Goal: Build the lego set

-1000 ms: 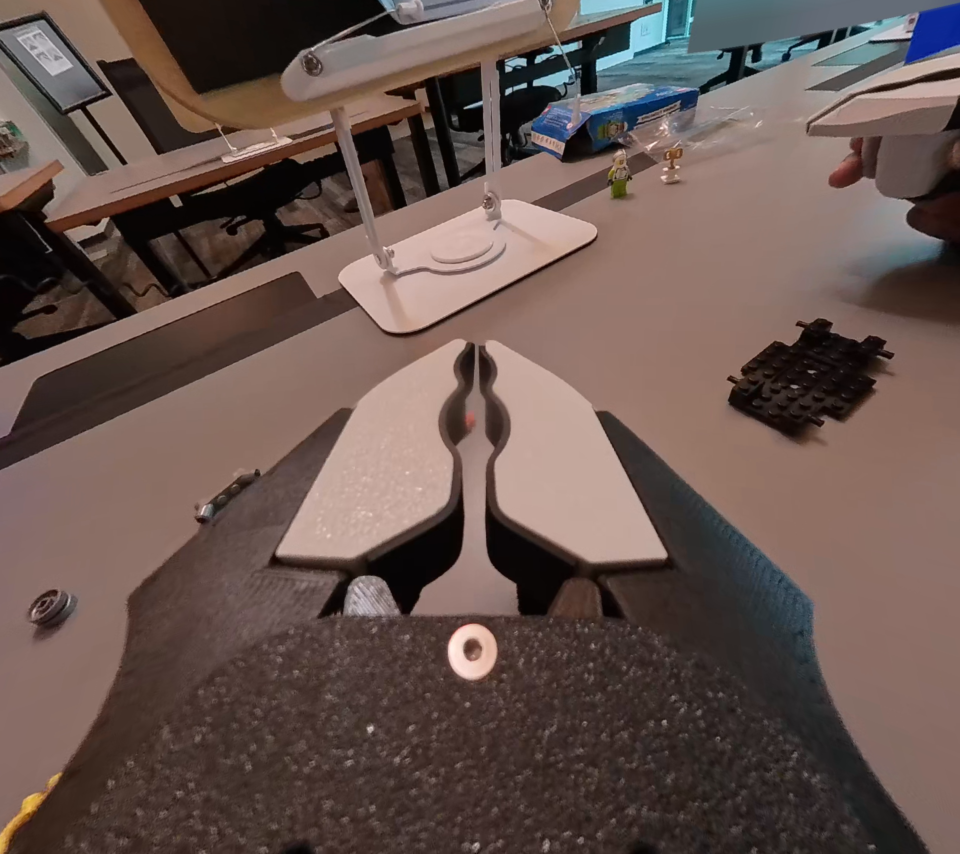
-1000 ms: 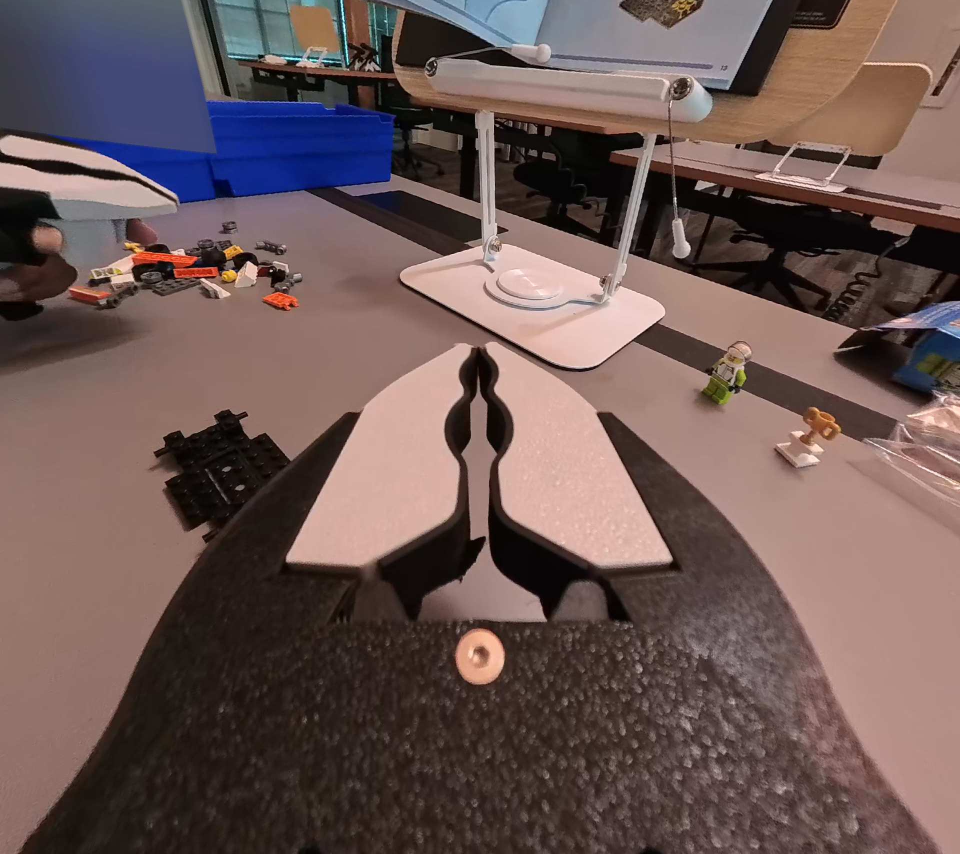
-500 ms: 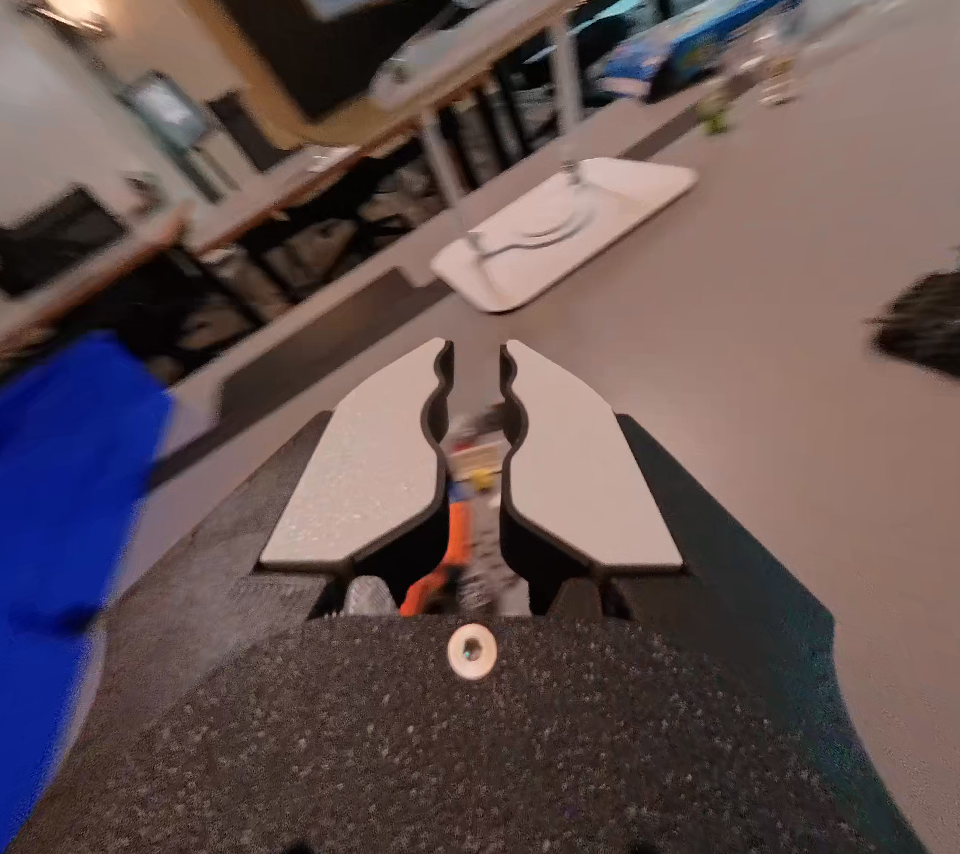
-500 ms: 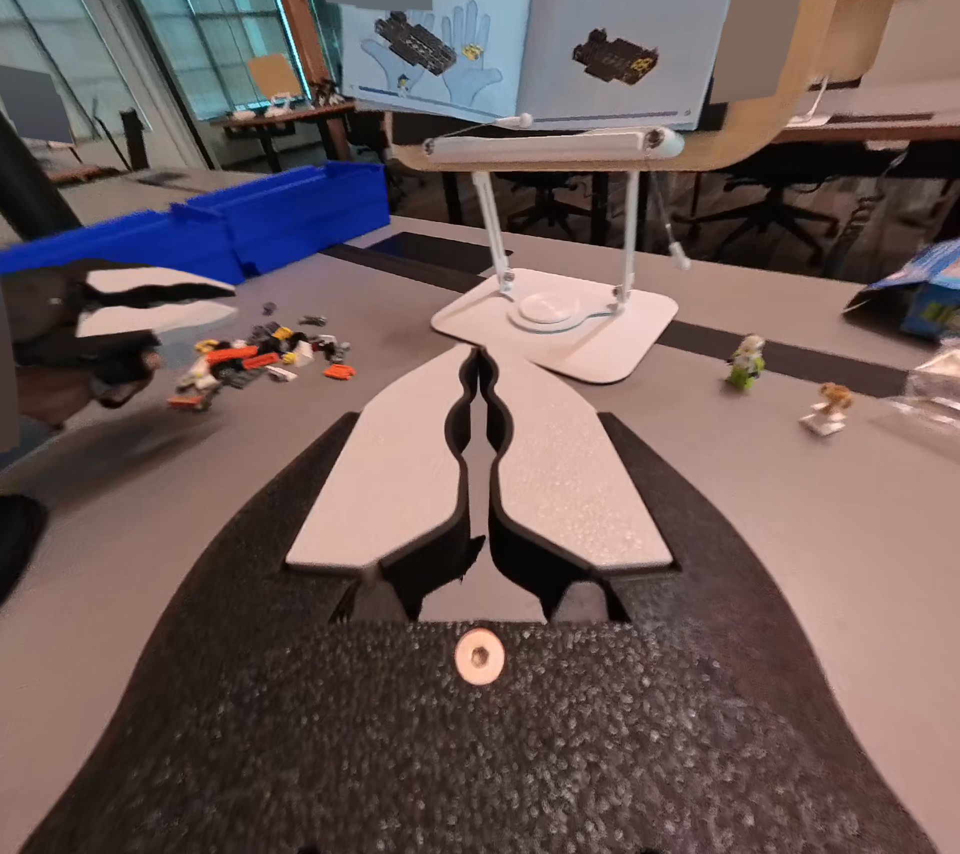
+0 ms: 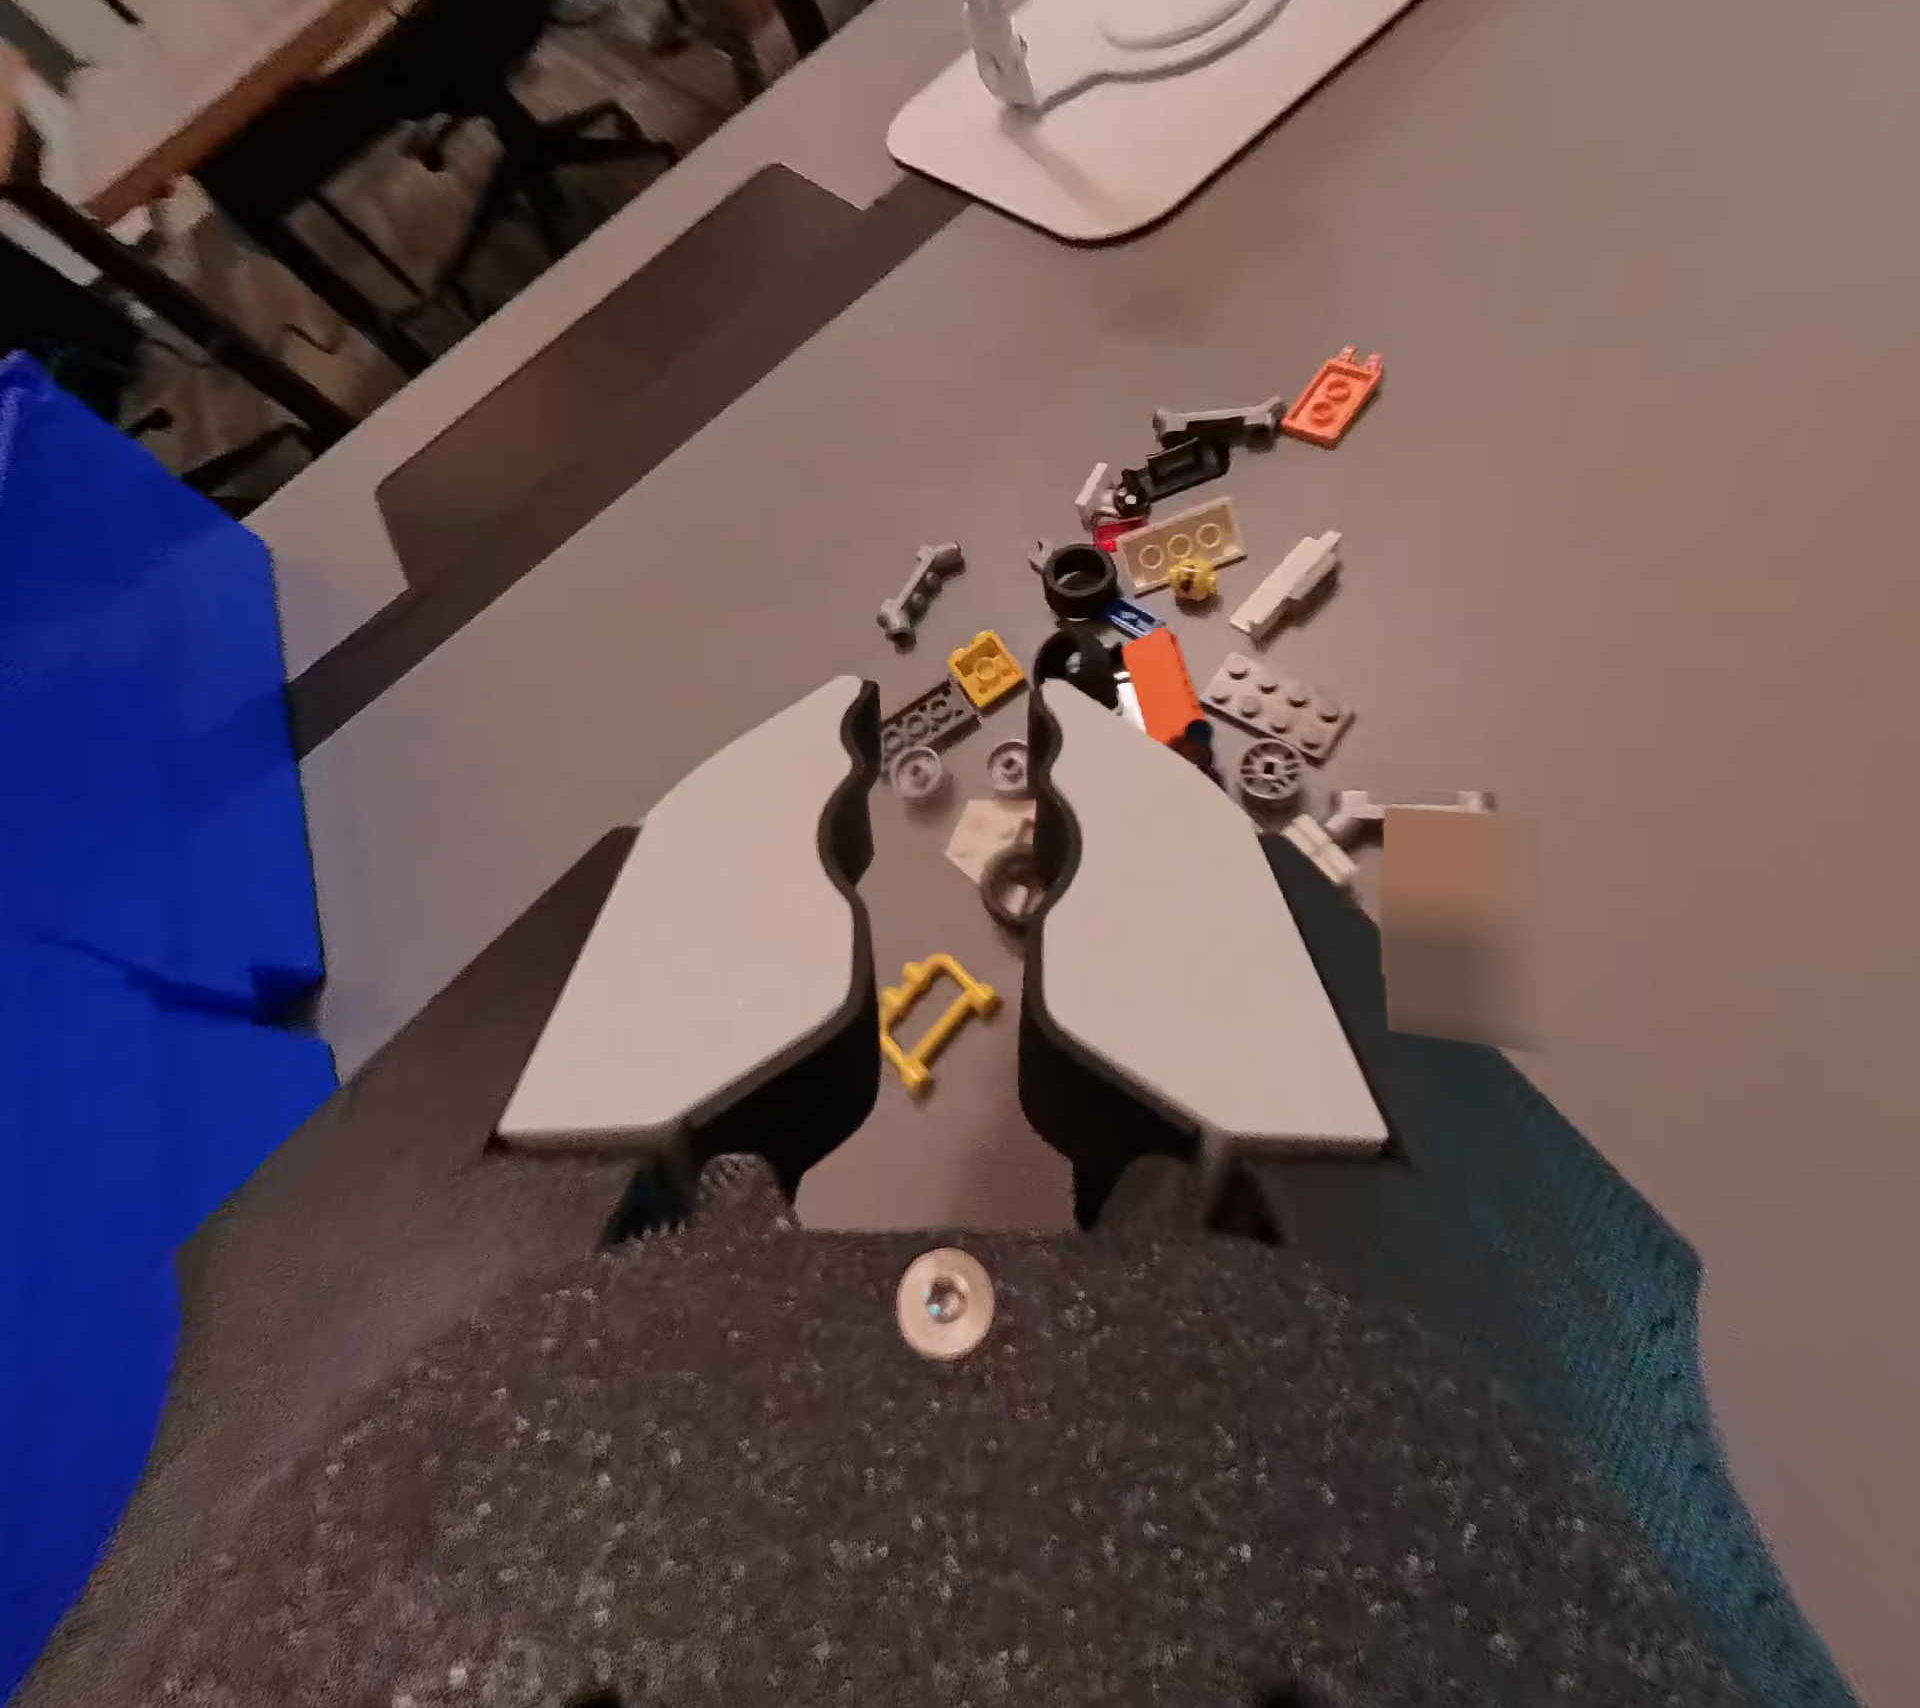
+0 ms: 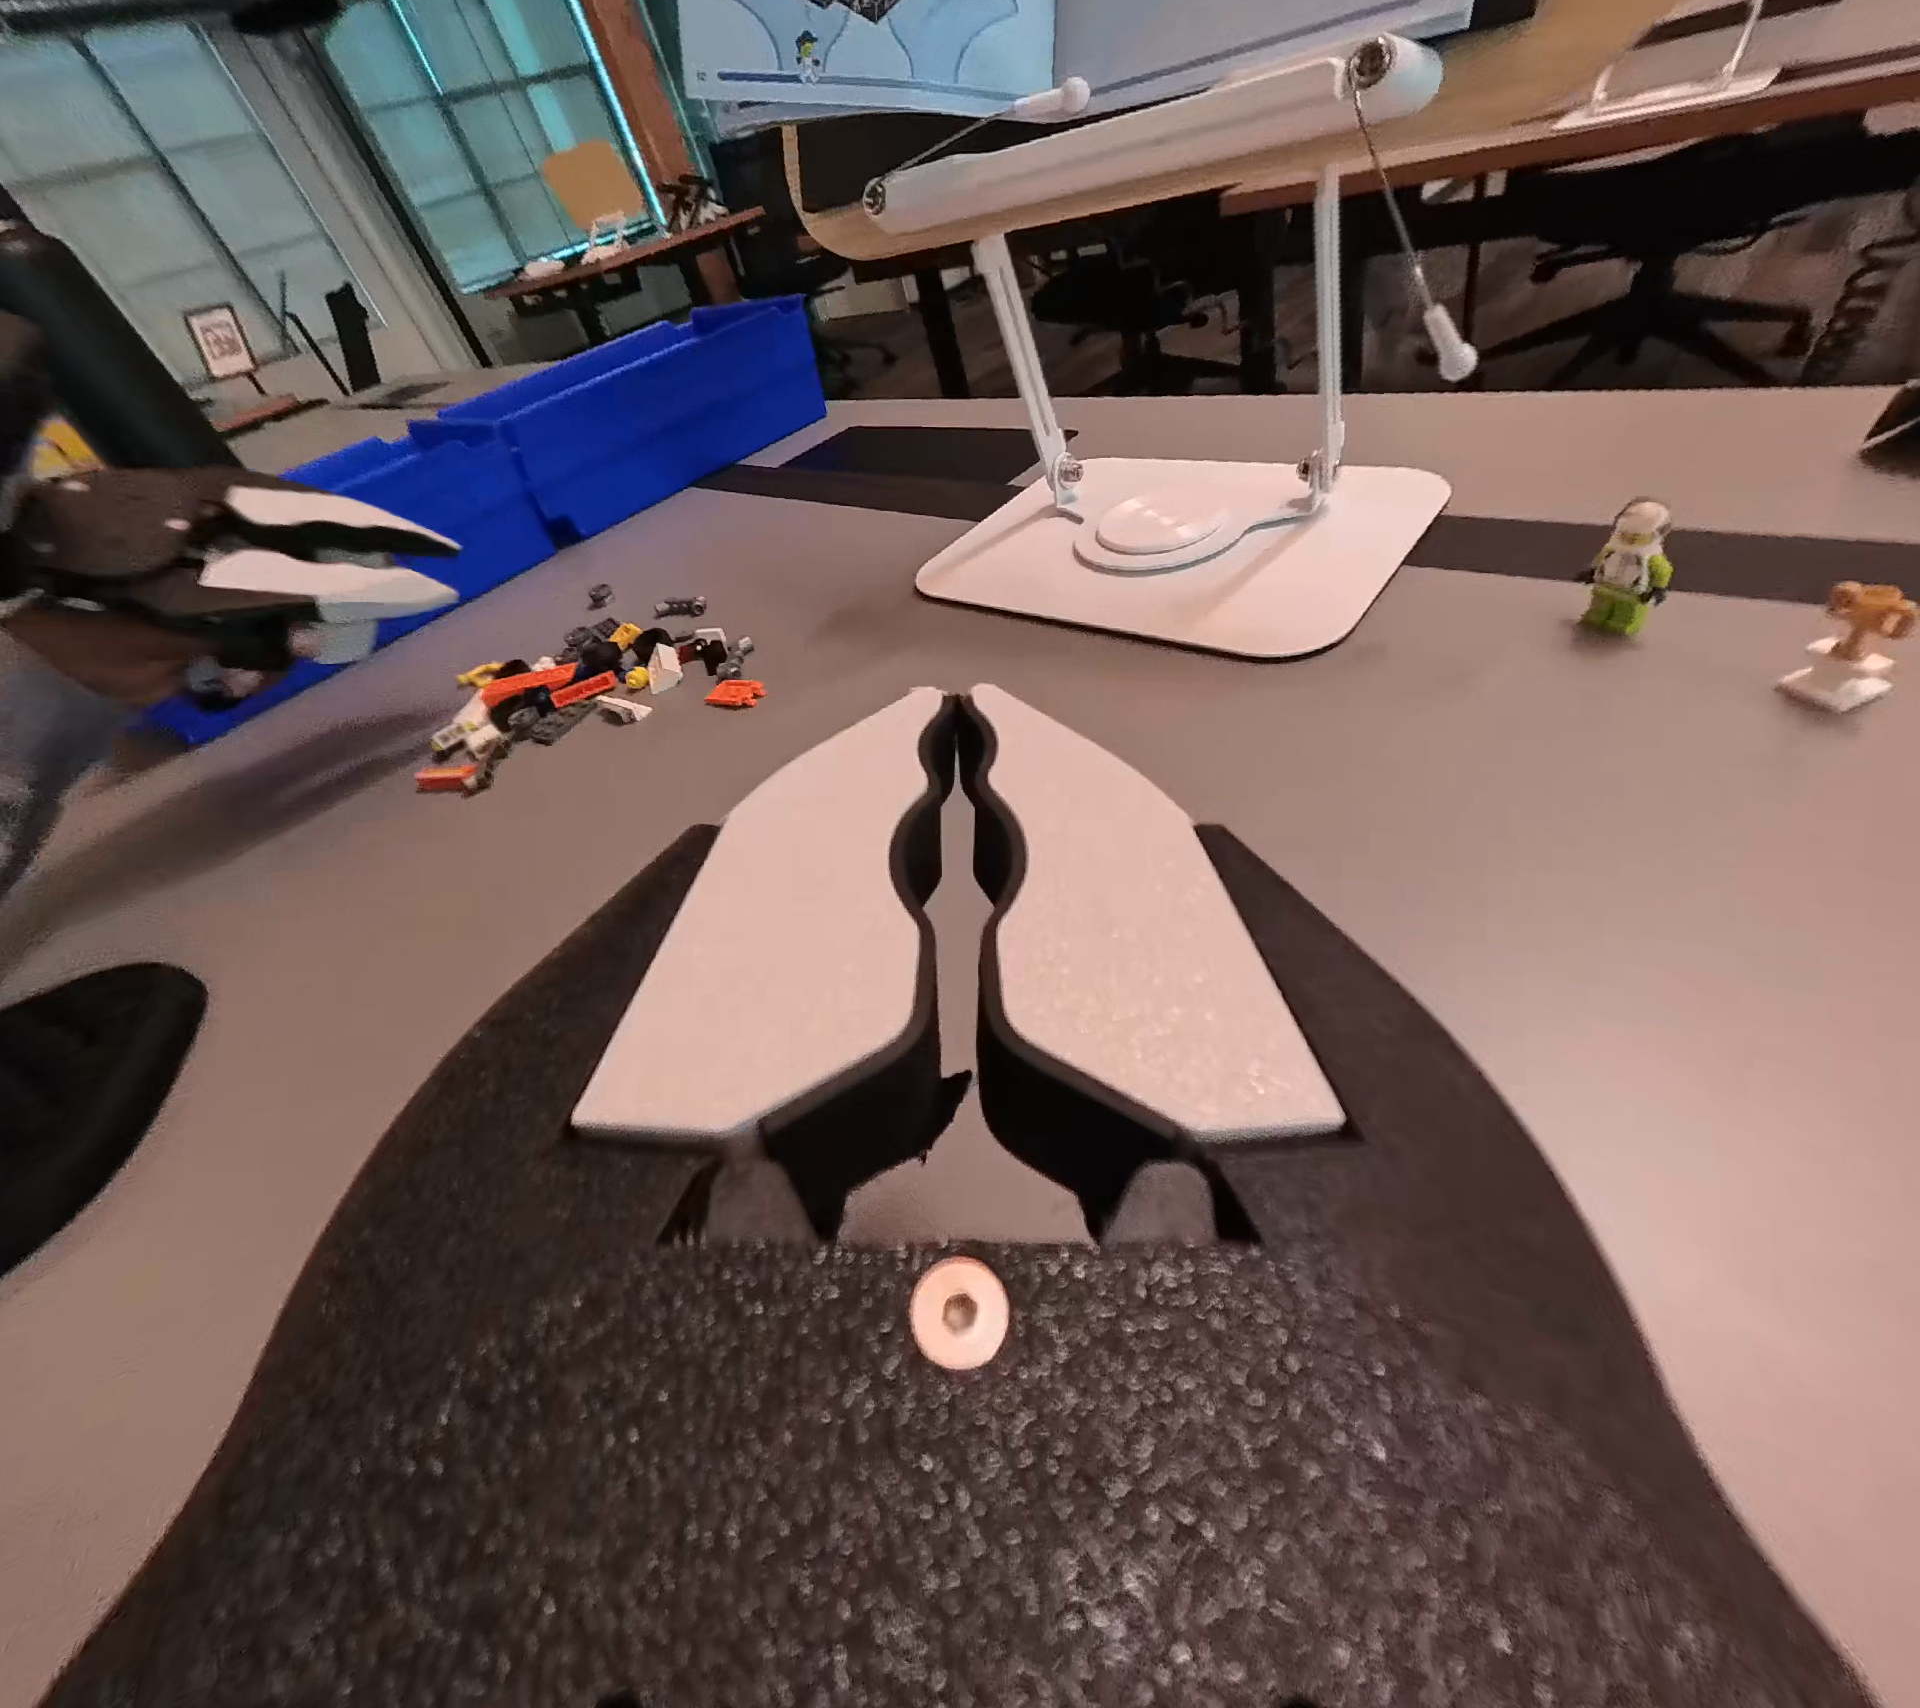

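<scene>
Your left gripper (image 5: 945, 713) has swung over the loose pieces (image 5: 1153, 619) at far left, fingers released; right gripper (image 6: 956, 702) clenched, empty (most building remains).

Grey table (image 6: 1558, 879), matte top with a dark inset strip along the far side. On it: a scatter of loose lego pieces (image 5: 1132, 640) (orange, yellow, grey, black), the white flat base of a book stand (image 6: 1195, 546), and blue bins (image 6: 623, 432) at the left. Also a green-legged minifigure (image 6: 1629, 567), upright, with a small trophy piece (image 6: 1855, 650) just beside it.
</scene>
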{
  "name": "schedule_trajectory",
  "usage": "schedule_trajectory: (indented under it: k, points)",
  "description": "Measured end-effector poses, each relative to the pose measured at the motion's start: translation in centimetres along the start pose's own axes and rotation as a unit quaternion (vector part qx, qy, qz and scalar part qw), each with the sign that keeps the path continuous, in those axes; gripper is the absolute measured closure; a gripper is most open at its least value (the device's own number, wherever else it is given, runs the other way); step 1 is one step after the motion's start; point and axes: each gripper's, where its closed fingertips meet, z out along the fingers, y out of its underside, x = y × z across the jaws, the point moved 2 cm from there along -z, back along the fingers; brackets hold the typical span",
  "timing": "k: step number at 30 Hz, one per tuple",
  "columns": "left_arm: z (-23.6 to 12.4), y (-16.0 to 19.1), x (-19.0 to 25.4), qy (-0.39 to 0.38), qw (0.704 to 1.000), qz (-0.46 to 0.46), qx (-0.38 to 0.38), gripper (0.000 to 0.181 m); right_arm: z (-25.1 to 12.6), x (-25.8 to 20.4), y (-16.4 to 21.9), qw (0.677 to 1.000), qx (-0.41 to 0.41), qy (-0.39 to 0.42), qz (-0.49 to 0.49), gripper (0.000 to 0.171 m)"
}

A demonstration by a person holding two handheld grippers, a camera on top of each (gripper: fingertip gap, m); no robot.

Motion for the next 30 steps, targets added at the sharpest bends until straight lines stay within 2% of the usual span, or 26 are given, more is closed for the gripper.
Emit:
schedule_trajectory:
  k: [3, 7, 10, 14, 20, 25, 28, 30]
  points:
    - [2.0, -0.5, -0.8, 0.078, 0.997, -0.024, -0.008, 0.161, -0.1, 0.2, 0.1, 0.999, 0.002, -0.006, 0.034, 0.171]
    - [5.2, 0.3, -1.0, 0.142, 0.986, -0.007, -0.092, 0.160, -0.1, 0.3, 0.3, 1.000, -0.002, -0.001, 0.024, 0.171]
    - [6.7, 1.1, -0.2, 0.193, 0.970, -0.031, -0.148, 0.155, 0.1, -0.1, 0.6, 1.000, -0.009, -0.004, 0.008, 0.171]
    - [7.7, 2.9, -0.4, 0.204, 0.957, 0.006, -0.205, 0.154, 0.3, -0.6, 1.0, 1.000, -0.019, -0.012, -0.002, 0.171]
    - [8.2, 2.9, 0.0, 0.220, 0.951, 0.020, -0.218, 0.163, 0.3, -0.8, 1.1, 1.000, -0.024, -0.017, -0.005, 0.171]
    - [8.3, 2.2, -0.9, 0.156, 0.966, 0.056, -0.199, 0.173, 0.3, -0.7, 1.1, 0.999, -0.026, -0.017, -0.007, 0.171]
    - [7.5, -0.5, -0.6, 0.092, 0.982, 0.096, -0.137, 0.173, 0.3, -0.7, 1.2, 0.999, -0.029, -0.016, -0.018, 0.171]
    - [6.5, -3.2, 1.3, 0.065, 0.984, 0.144, -0.081, 0.173, 0.4, -1.1, 1.3, 0.999, -0.034, -0.021, -0.030, 0.171]
